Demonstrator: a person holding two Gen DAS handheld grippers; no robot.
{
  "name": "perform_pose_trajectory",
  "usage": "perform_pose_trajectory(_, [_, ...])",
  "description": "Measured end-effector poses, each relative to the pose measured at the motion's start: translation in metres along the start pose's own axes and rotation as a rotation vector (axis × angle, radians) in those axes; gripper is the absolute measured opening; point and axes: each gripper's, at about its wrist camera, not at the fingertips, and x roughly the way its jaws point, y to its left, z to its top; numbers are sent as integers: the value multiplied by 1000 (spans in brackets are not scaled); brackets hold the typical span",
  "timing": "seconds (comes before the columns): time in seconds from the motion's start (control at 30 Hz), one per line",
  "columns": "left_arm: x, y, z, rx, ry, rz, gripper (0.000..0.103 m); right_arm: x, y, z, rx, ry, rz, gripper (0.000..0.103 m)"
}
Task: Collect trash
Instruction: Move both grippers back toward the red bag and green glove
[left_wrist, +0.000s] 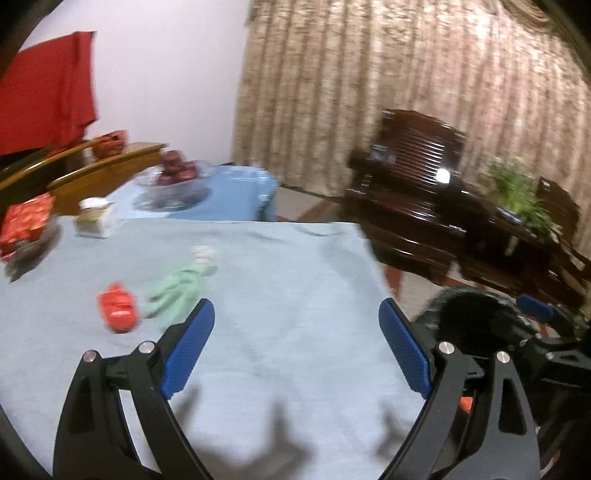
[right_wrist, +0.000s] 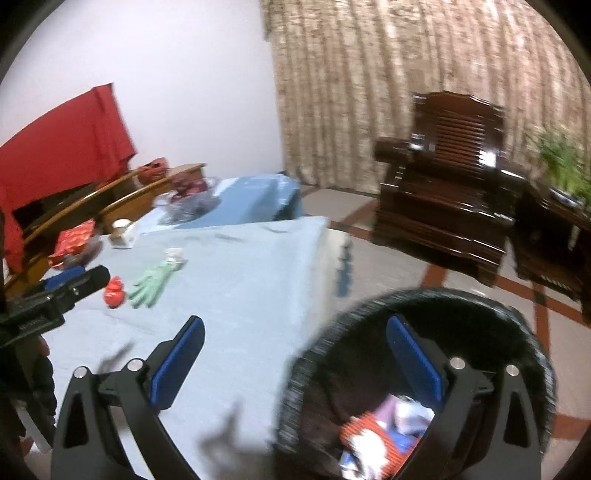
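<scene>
We hold both grippers wide apart and empty: the left gripper over the tabletop, the right gripper by the black bin. The remaining trash, a red wrapper and green glove, lies ahead and leftward, nearer our left gripper; the glove's long axis runs diagonally away.

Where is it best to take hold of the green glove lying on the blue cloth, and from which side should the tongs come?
Grip the green glove across its palm, probably coming from above with the left tongs, which are open, empty and nearer. It lies flat and limp on the blue cloth, its fingers spread toward the camera, so a finger would likely slip. The red wrapper beside it needs clearance.
</scene>
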Motion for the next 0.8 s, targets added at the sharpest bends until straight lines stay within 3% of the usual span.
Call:
perform_pose_trajectory(0.37, [7, 121, -4, -92, 4, 228, 88, 88, 89, 22, -41, 15, 107, 97])
perform_pose_trajectory(0.57, [30, 162, -6, -133, 29, 289, 88, 126, 121, 26, -74, 28, 121, 97])
perform_pose_trajectory(0.8, [74, 189, -7, -150, 81, 304, 88, 166, 142, 22, -100, 67, 119, 97])
